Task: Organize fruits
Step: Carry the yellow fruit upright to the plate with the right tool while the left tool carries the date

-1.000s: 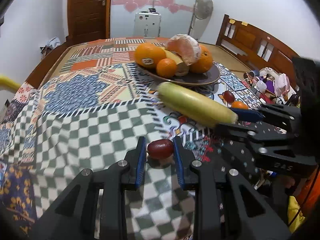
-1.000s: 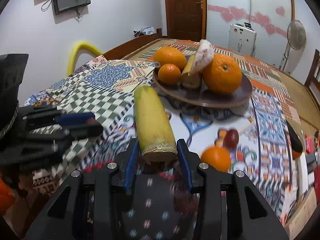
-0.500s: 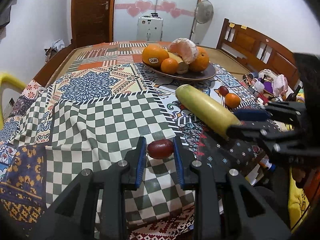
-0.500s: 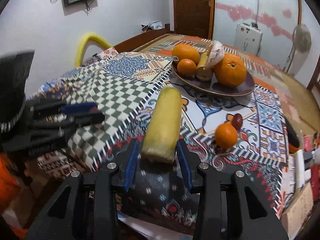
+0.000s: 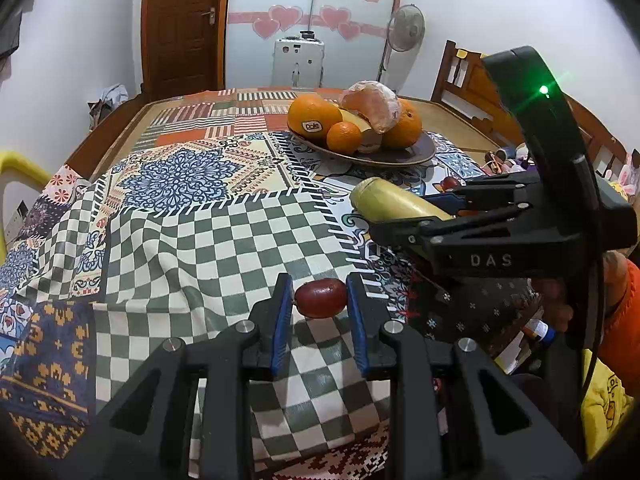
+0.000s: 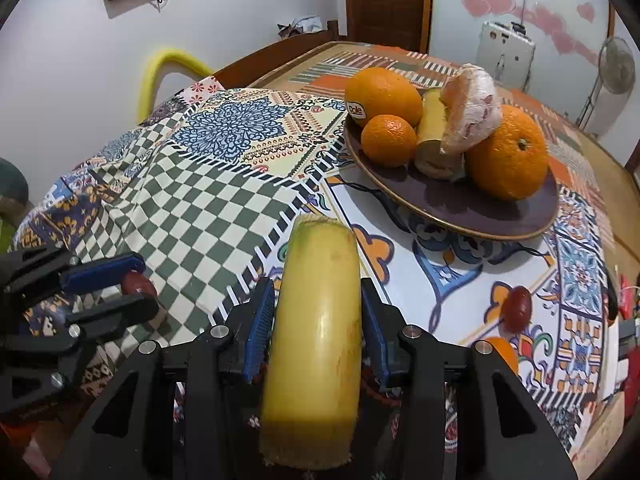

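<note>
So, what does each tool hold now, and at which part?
The left tool holds a red date by its two ends. The right tool holds a yellow stalk by its sides, near the middle.

A dark-red date [image 5: 320,297] is held off the worktop; a thick yellow-green cane piece [image 6: 316,332] likewise. Oranges [image 6: 506,151] fill the brown plate [image 6: 480,210]; another date [image 6: 517,307] lies near the worktop's right edge.
</note>
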Available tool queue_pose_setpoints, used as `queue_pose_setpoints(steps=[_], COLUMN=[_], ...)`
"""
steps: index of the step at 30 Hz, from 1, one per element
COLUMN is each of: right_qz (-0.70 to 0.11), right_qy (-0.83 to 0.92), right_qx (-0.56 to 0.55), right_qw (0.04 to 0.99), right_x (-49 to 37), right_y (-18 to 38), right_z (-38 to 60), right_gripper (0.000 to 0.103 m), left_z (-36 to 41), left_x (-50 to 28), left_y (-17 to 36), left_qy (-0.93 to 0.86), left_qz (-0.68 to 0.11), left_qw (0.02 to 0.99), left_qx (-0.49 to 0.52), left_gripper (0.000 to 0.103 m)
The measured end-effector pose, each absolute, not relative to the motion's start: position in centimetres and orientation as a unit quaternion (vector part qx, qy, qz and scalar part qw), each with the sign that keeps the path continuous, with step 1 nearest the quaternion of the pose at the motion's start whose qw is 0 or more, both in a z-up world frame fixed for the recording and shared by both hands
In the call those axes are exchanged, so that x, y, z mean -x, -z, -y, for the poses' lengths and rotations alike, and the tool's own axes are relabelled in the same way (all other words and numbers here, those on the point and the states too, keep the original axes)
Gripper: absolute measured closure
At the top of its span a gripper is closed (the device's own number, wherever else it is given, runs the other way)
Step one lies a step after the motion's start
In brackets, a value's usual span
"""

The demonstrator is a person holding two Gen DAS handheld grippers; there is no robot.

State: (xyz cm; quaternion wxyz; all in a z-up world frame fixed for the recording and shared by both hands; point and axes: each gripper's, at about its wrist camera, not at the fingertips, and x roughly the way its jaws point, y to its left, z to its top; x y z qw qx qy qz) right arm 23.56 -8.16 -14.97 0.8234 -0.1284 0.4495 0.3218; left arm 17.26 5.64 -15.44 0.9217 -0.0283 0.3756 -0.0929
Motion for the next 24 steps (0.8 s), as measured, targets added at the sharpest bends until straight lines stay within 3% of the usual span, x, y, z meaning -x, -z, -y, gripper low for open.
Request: queue_pose_setpoints(steps=[24], right_qz=[-0.325], right_qy=[-0.272], right_qx=[0.026], right_qw=[0.905], right_x=[-22.5], right_y=[6.7], right_z=[17.1], right_gripper=[0.068], left_z=[-1.6], left_x=[-21.9], left_y=[12.0], left_qy=[0.114], left_qz=[-0.338], left_qw=[0.934], left_qx=[0.018], left_gripper=[0.076])
